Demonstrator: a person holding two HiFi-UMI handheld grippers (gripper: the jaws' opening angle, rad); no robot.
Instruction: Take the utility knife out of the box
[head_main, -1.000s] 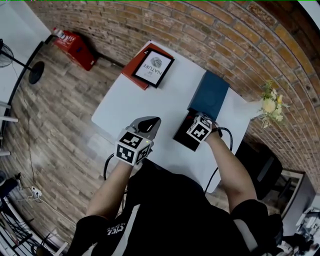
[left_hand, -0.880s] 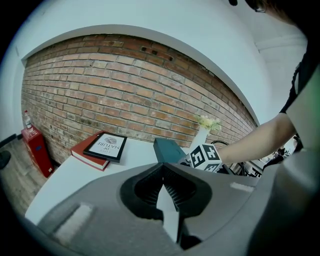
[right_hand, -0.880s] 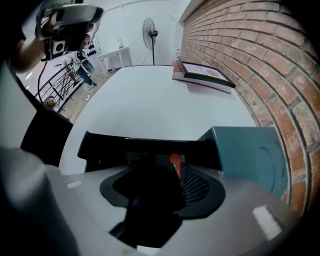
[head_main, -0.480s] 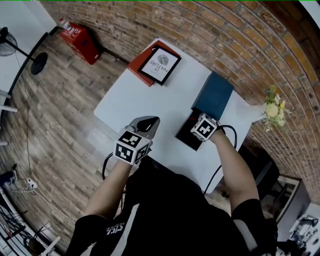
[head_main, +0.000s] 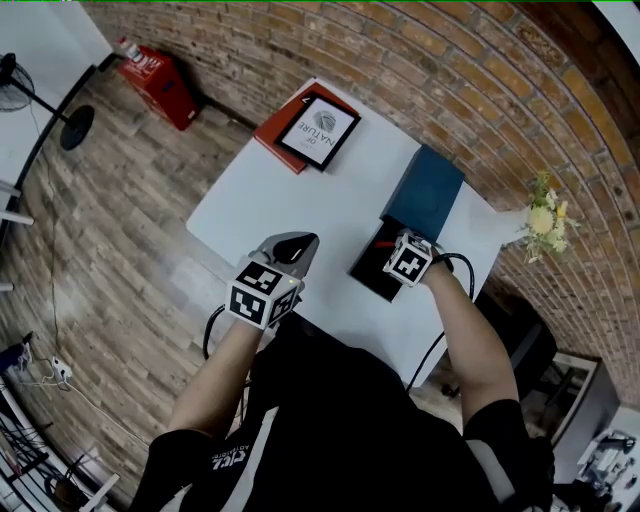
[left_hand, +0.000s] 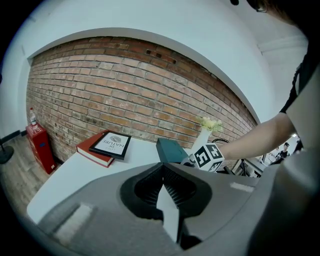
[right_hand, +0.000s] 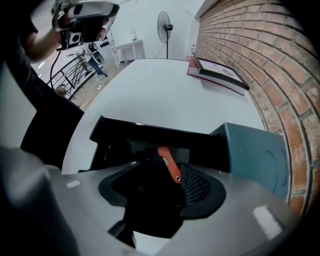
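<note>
The orange utility knife lies inside the open black box, slanted, its near end just beside the ribbed pad of one jaw of the right gripper. That gripper points steeply down into the box with its jaws spread wide; they have just been opening, and the knife sits in the gap between them without being pinched. A teal lid rests against the box's far end, on the side nearer the brick wall. Both stand on the white table, close to its near edge.

The left gripper hangs over the table's near edge, well apart from the box, its jaws closed together on nothing. At the table's far corner a framed print lies on a red book, and a vase of flowers stands by the wall beyond the lid.
</note>
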